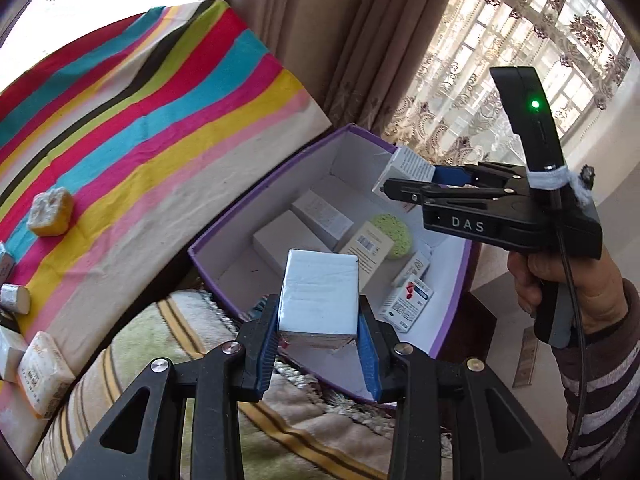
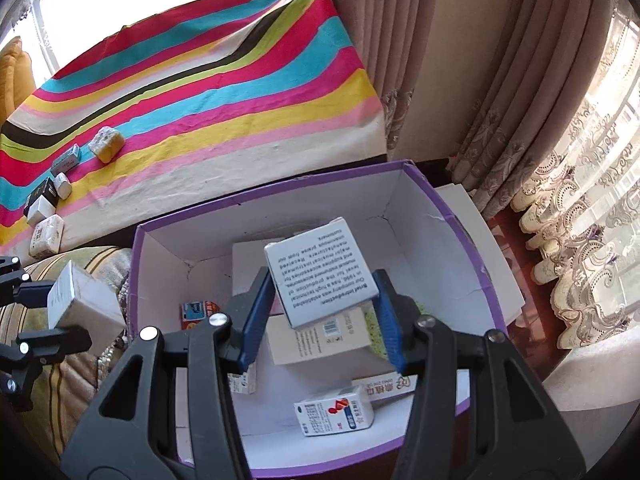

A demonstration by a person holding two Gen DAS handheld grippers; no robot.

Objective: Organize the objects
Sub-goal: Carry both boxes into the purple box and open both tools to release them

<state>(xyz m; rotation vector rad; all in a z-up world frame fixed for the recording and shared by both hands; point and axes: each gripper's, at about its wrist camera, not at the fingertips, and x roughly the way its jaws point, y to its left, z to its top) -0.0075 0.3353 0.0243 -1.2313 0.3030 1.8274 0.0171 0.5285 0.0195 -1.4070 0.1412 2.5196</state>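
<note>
The left gripper (image 1: 319,334) clamps a white box (image 1: 319,294) beside the purple bin (image 2: 472,240); the right gripper (image 2: 320,322) clamps a printed box (image 2: 320,270) above the cartons inside the bin.

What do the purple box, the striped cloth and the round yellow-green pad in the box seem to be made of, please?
Purple box: probably cardboard, matte white inside; its walls are creased and slightly torn. Striped cloth: woven fabric, matte; it wrinkles and drapes over the edge. Pad: likely sponge, given its pitted, porous surface.
</note>
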